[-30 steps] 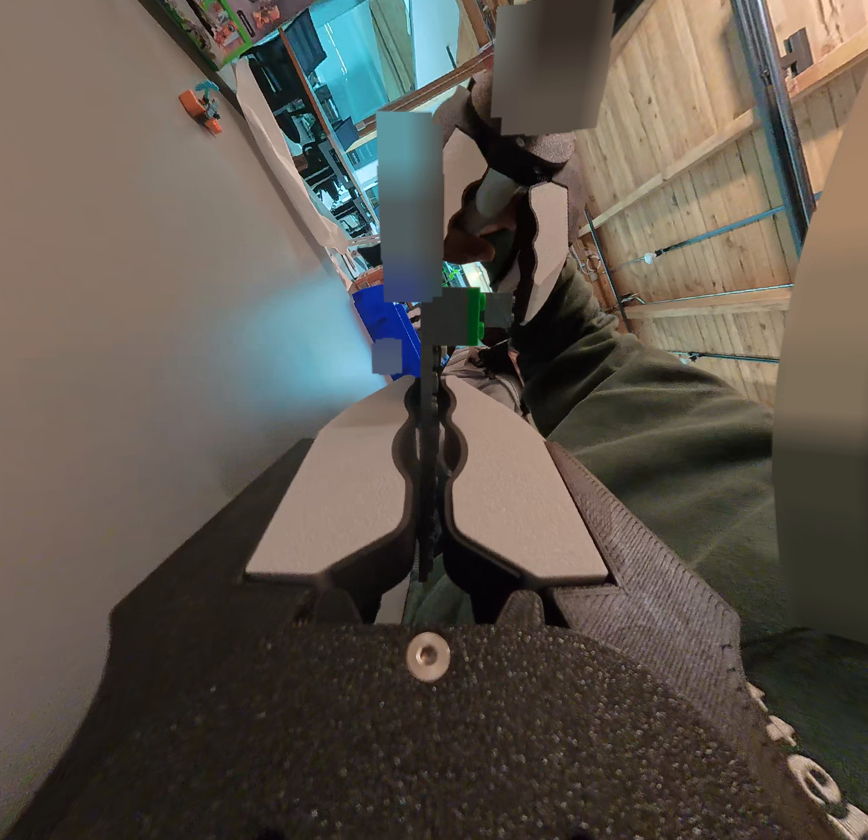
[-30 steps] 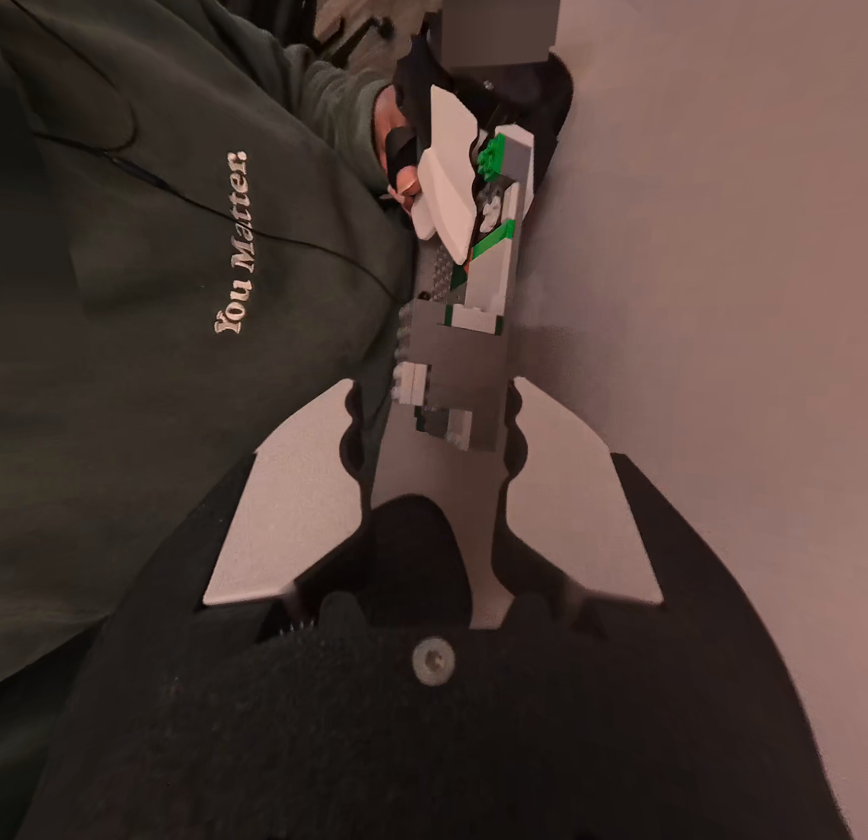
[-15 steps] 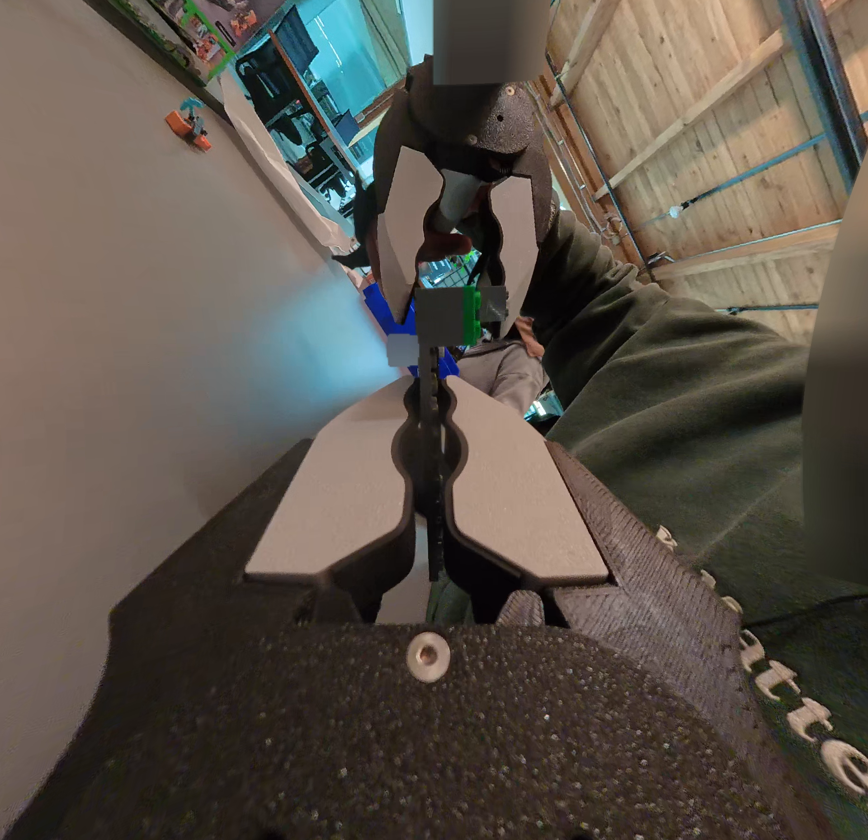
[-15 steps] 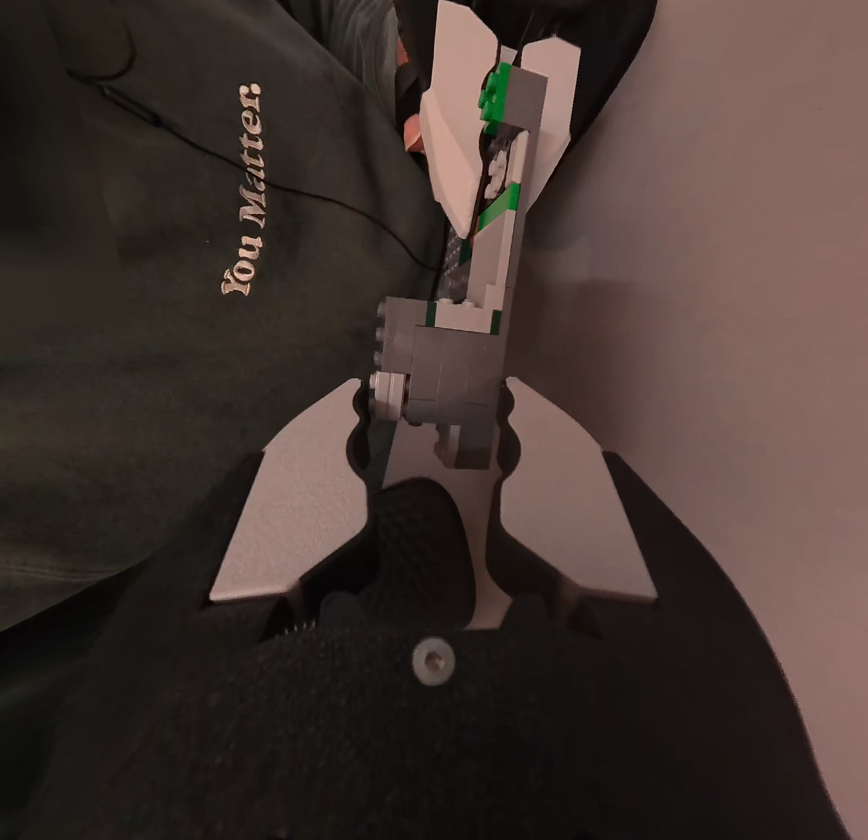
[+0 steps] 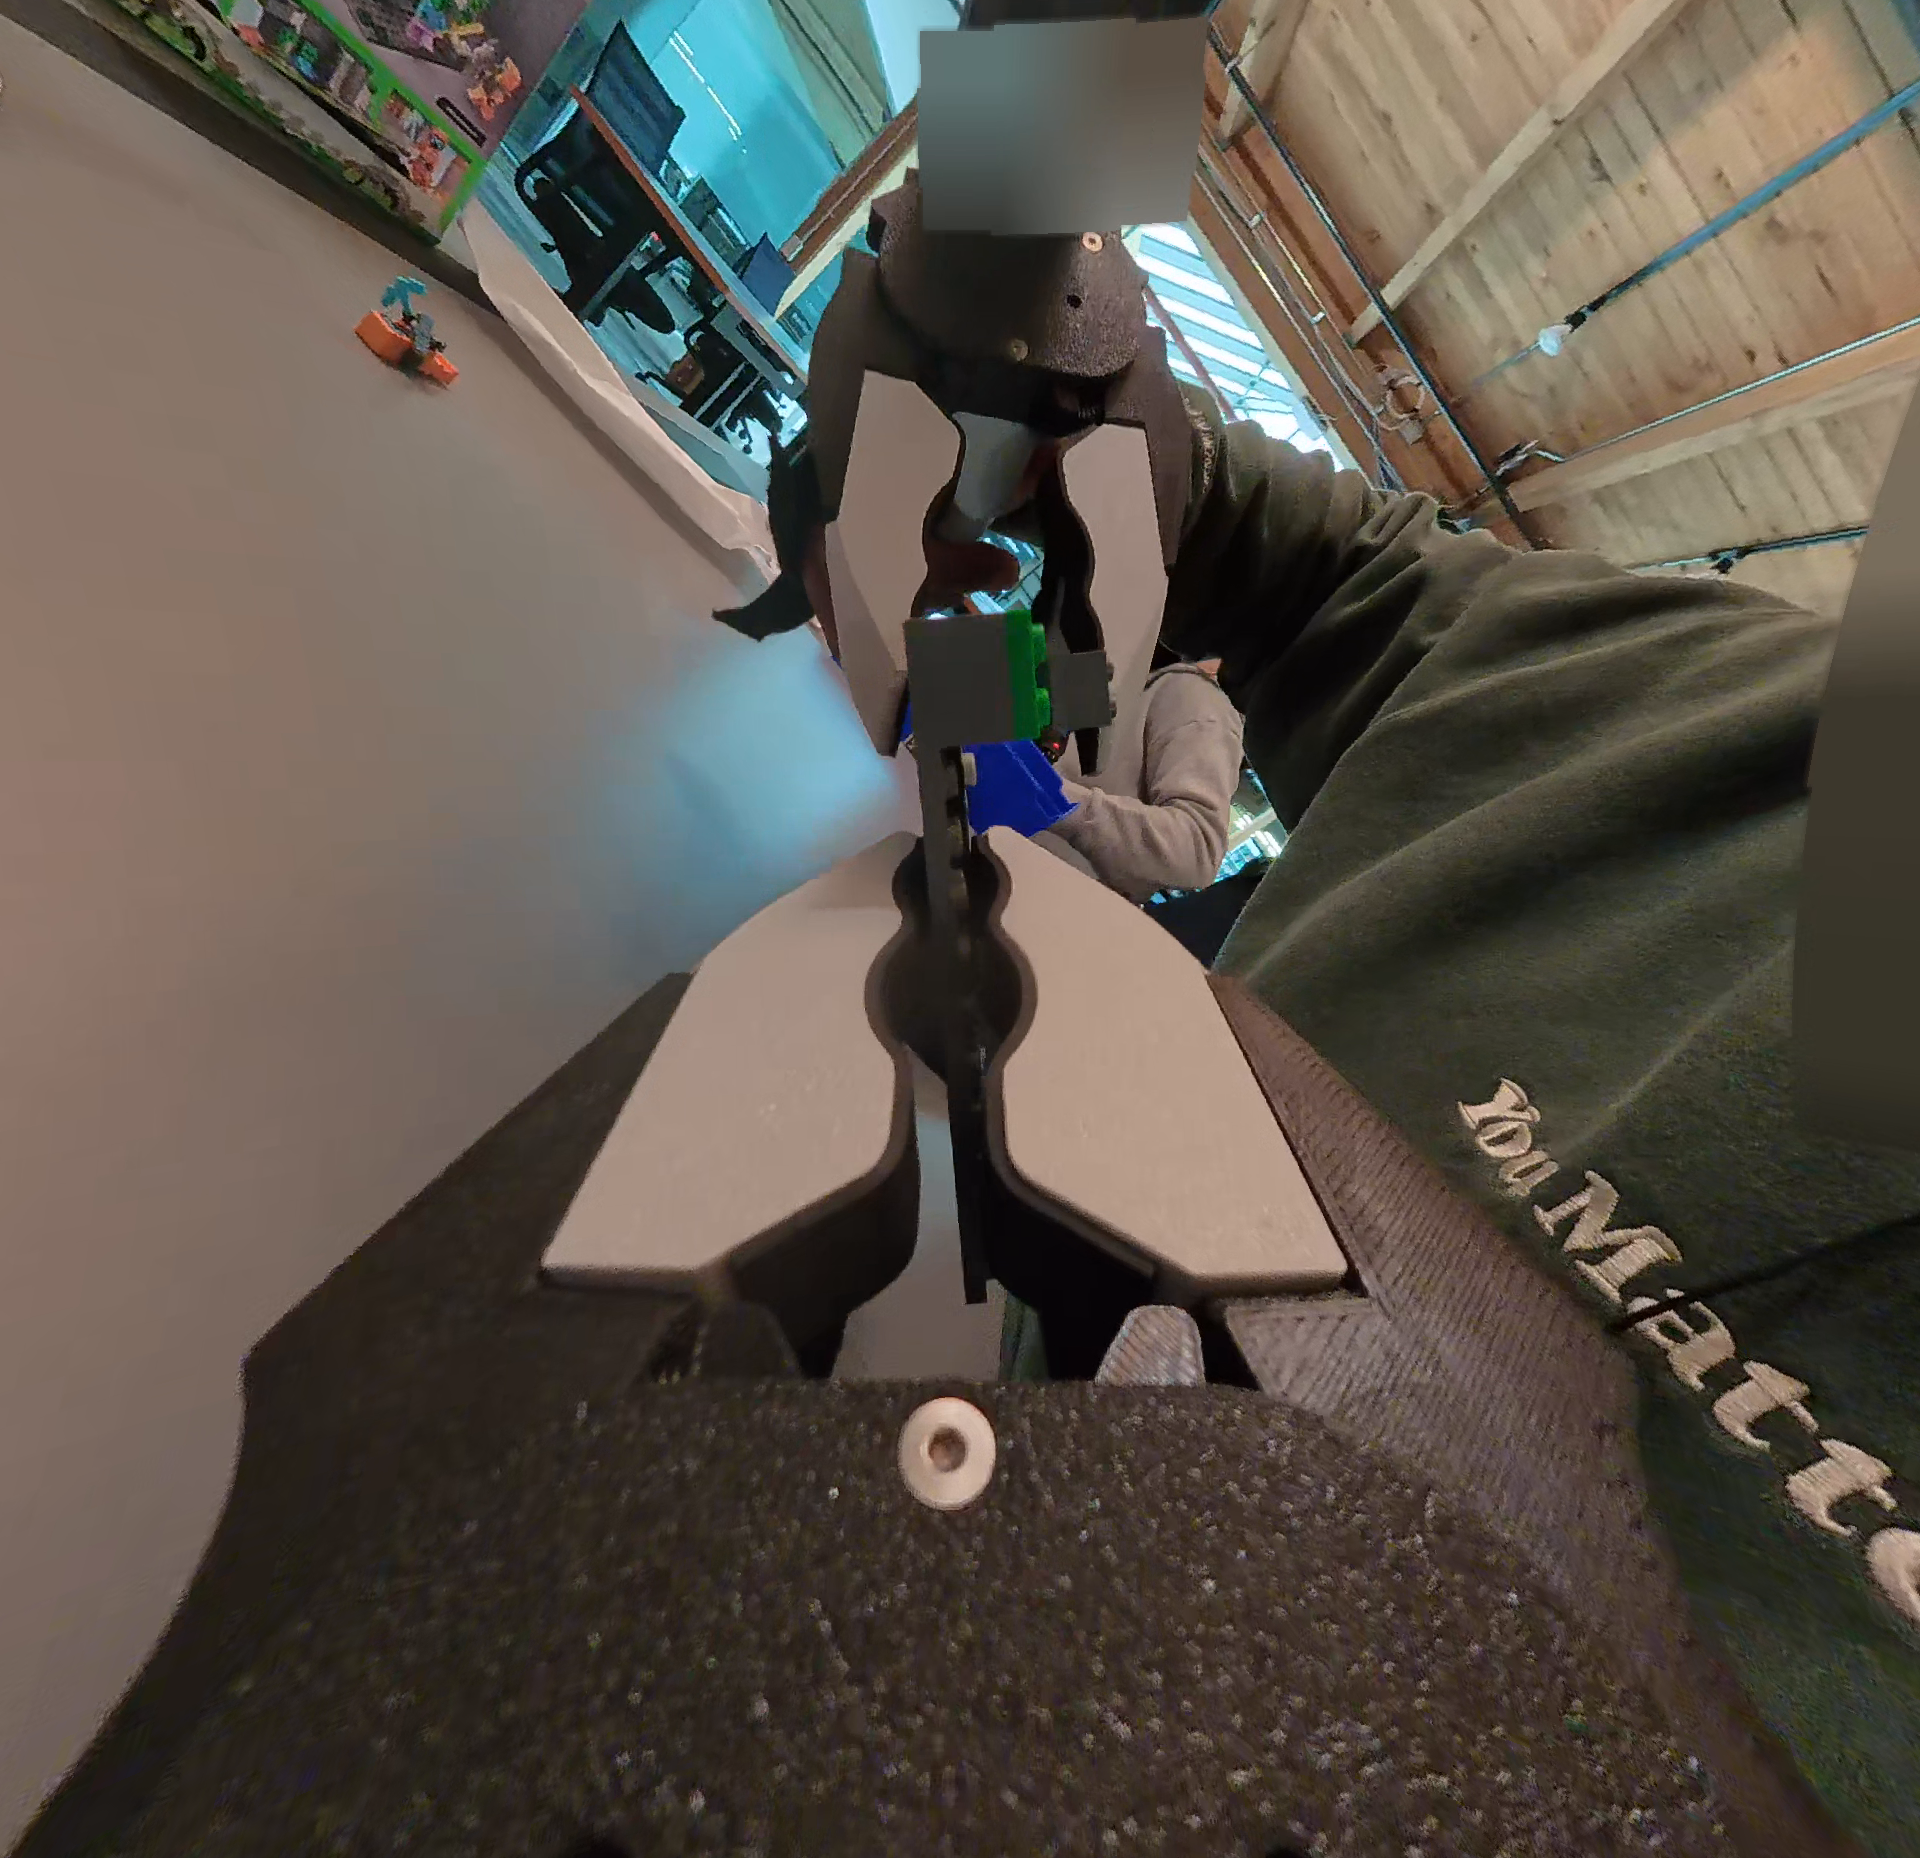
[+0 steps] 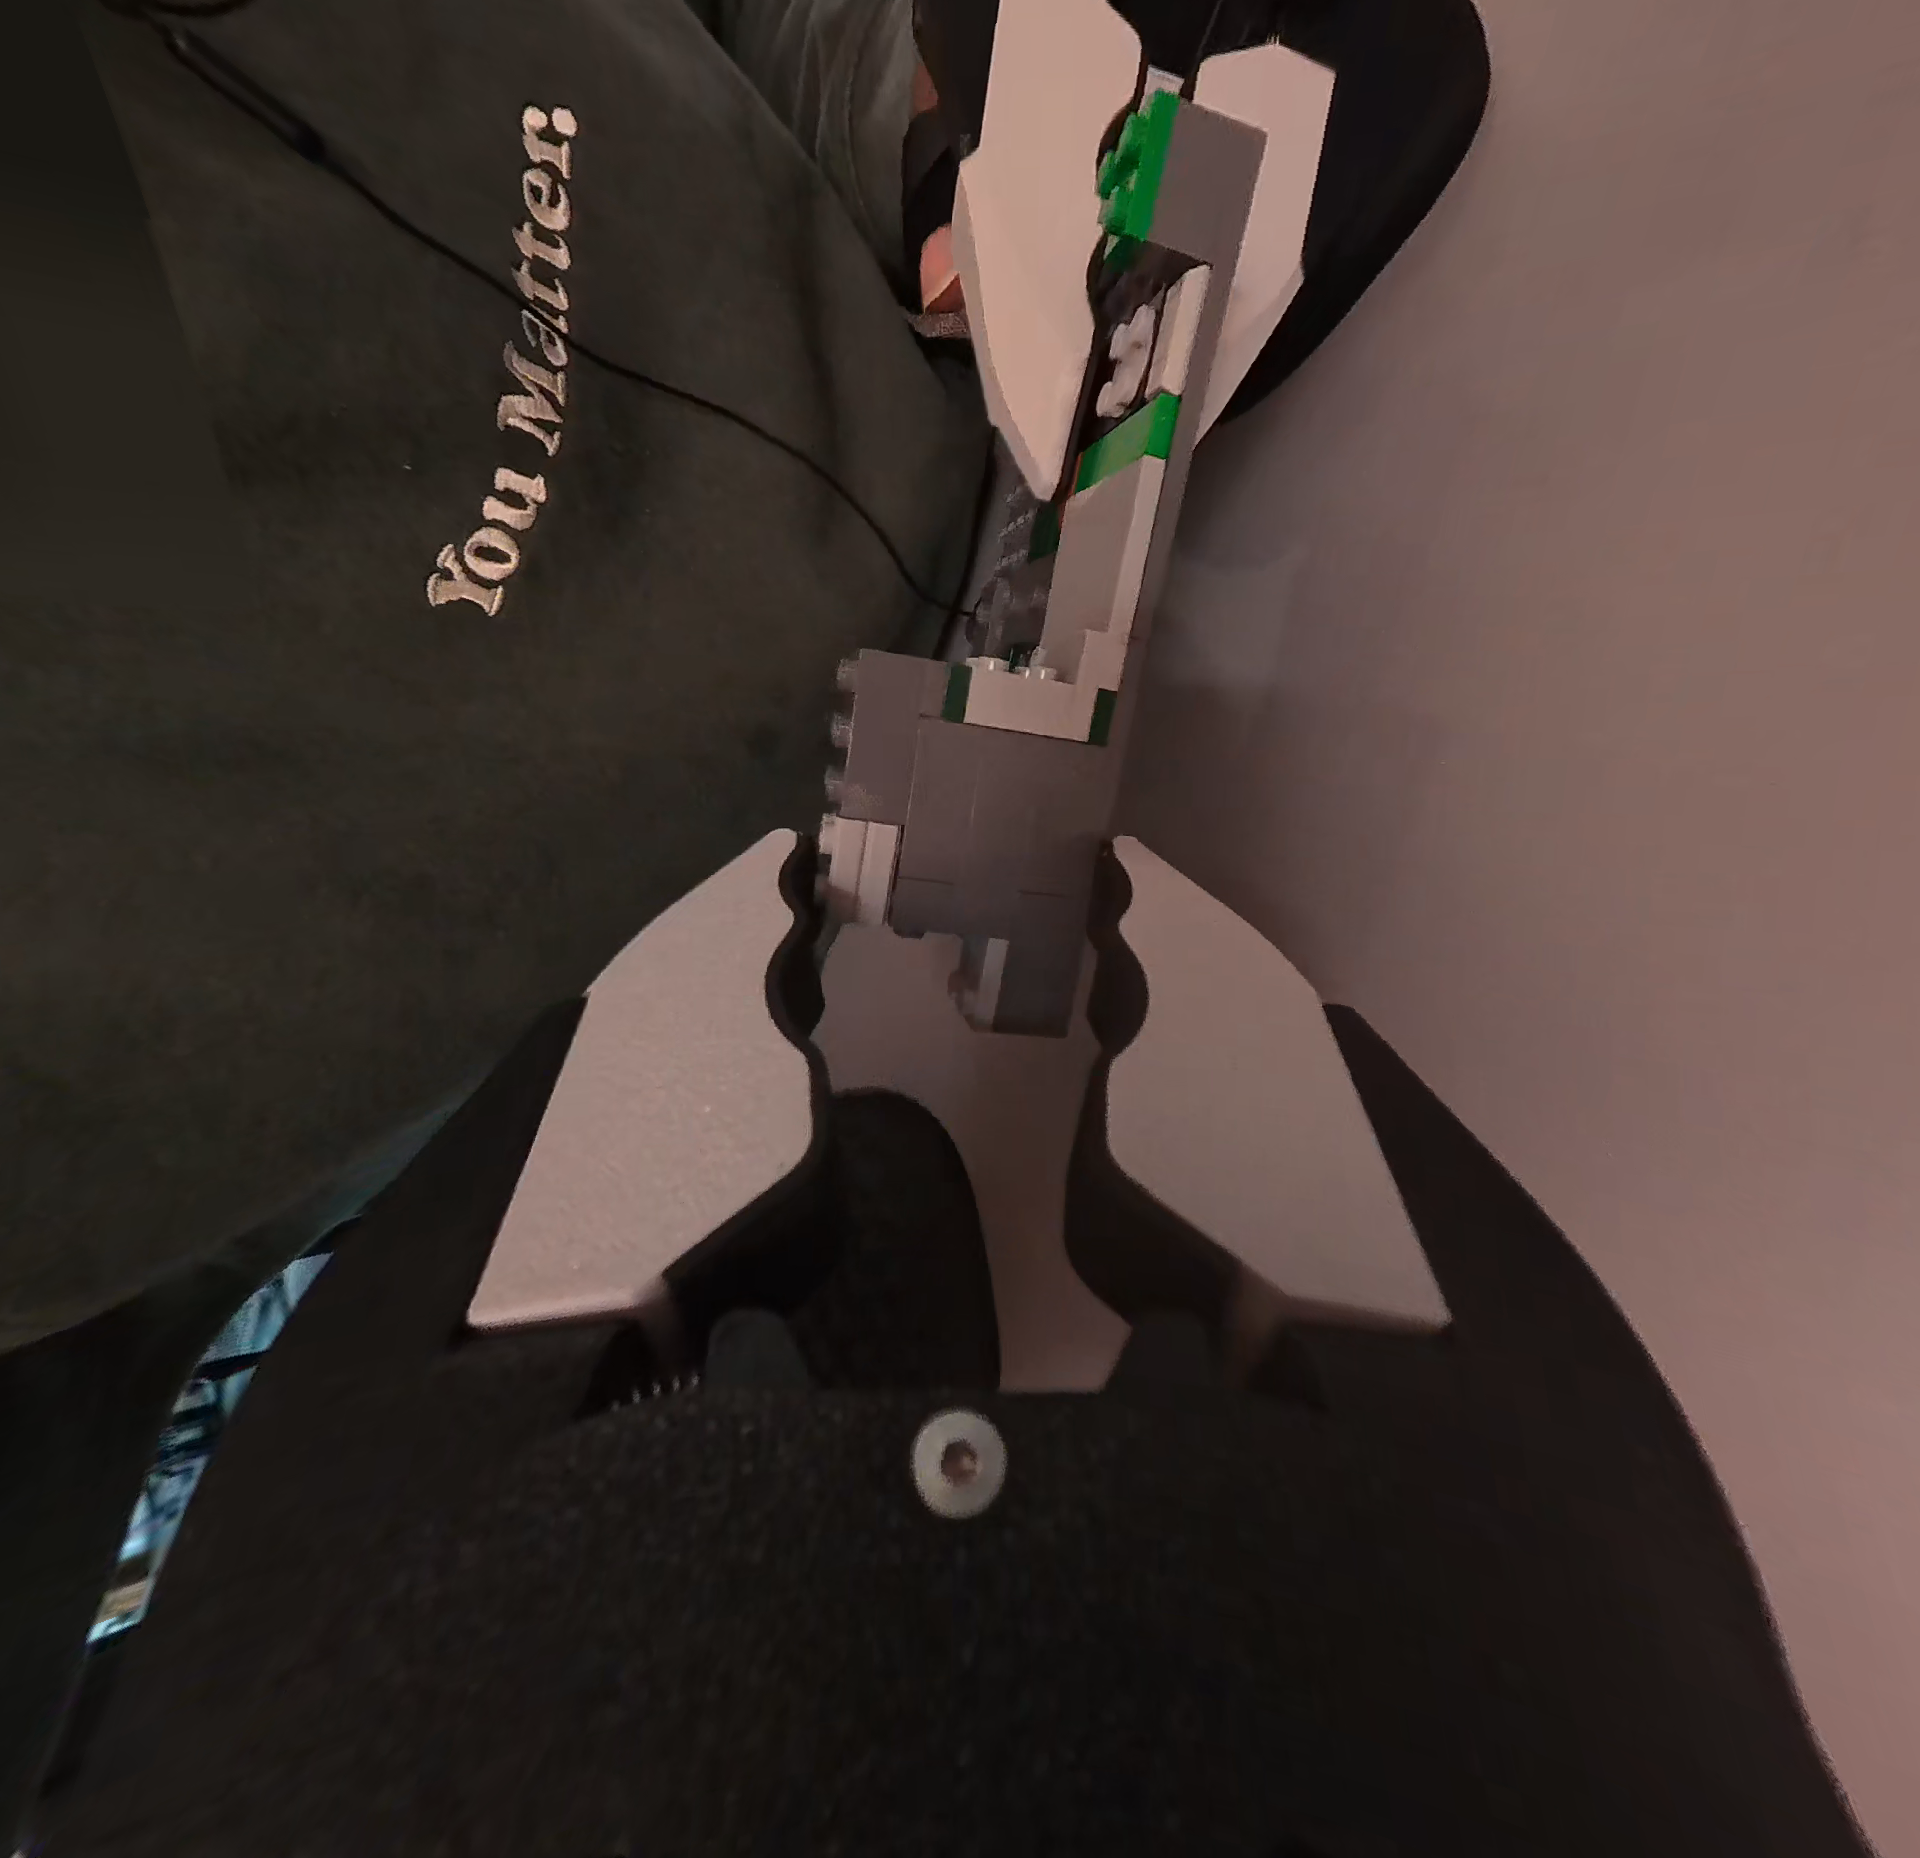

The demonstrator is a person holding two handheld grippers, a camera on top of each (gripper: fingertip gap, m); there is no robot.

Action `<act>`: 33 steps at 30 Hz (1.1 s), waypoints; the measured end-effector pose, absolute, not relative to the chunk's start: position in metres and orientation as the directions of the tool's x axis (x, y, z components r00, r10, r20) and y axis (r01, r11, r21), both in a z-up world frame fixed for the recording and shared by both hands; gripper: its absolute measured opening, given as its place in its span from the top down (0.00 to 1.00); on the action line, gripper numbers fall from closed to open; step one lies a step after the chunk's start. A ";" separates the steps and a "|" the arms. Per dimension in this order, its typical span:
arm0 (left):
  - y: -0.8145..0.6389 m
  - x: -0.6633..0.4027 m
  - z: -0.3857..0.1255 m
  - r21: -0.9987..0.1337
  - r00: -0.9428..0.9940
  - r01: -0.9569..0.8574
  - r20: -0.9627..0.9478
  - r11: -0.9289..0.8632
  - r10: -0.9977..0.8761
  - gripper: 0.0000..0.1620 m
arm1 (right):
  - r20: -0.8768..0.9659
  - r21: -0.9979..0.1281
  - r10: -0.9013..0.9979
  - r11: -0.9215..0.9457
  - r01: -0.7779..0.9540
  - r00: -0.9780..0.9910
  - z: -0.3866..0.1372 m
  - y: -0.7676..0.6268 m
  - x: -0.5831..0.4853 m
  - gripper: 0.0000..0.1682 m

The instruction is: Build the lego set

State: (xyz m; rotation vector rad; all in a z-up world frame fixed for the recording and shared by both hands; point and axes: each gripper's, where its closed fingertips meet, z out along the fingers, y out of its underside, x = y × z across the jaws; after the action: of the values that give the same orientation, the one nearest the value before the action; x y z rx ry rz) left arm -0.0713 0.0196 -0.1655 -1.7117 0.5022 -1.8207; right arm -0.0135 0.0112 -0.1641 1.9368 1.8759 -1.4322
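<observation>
A long lego build of grey, white and green bricks point(image 6: 1127, 520) on a thin dark plate is held in the air between both grippers, beside the pale table point(image 6: 1558, 769). My left gripper point(image 5: 951, 863) is shut on the thin dark plate point(image 5: 961, 977); it shows at the top of the right wrist view point(image 6: 1153, 146). My right gripper point(image 6: 951, 863) grips the grey block end point(image 6: 997, 800), jaws against both its sides. In the left wrist view the right gripper point(image 5: 992, 686) faces me around that grey and green block point(image 5: 987, 681).
A person's dark green sweatshirt point(image 6: 364, 665) fills the space close beside the grippers. On the table point(image 5: 312, 769) lie a small orange lego piece point(image 5: 405, 338), a lego box point(image 5: 312, 73) and a white sheet point(image 5: 623, 395). A blue bin point(image 5: 1013, 785) stands behind. My hands' fingertips stand some 7 centimetres from each other.
My right gripper has moved forward along the build, so the grey block now sits deeper between its fingers, and its jaws have narrowed onto it. The left gripper keeps its hold.
</observation>
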 end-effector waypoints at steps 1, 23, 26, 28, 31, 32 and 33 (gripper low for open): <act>0.020 -0.072 -0.165 -0.637 0.000 0.159 0.764 -0.754 -0.646 0.96 | -0.640 -0.524 0.744 -0.239 0.817 -0.193 -0.165 0.011 -0.014 0.70; 0.028 -0.075 -0.150 -0.489 -0.142 0.283 0.829 -0.825 -0.541 0.96 | -0.601 -0.652 0.789 -0.394 0.648 -0.125 -0.136 0.014 -0.018 0.60; 0.029 -0.074 -0.150 -0.458 -0.164 0.289 0.842 -0.841 -0.514 0.96 | -0.647 -0.654 0.756 -0.484 0.581 -0.099 -0.132 0.018 -0.017 0.61; 0.028 -0.073 -0.150 -0.443 -0.175 0.291 0.846 -0.848 -0.503 0.96 | -0.677 -0.651 0.731 -0.544 0.529 -0.082 -0.129 0.020 -0.018 0.62; 0.028 -0.071 -0.150 -0.435 -0.180 0.295 0.849 -0.851 -0.497 0.96 | -0.705 -0.643 0.707 -0.603 0.472 -0.055 -0.127 0.020 -0.021 0.63; 0.028 -0.070 -0.150 -0.438 -0.177 0.296 0.848 -0.849 -0.499 0.96 | -0.705 -0.644 0.708 -0.613 0.458 -0.045 -0.128 0.020 -0.021 0.64; 0.028 -0.069 -0.150 -0.441 -0.174 0.296 0.847 -0.847 -0.502 0.96 | -0.709 -0.645 0.704 -0.624 0.441 -0.041 -0.126 0.019 -0.022 0.64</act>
State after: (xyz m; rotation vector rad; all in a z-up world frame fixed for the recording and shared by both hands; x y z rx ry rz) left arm -0.0695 0.0283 -0.1502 -1.5879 0.2375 -2.0590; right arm -0.0220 0.0190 -0.1265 2.3151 1.4191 -1.9886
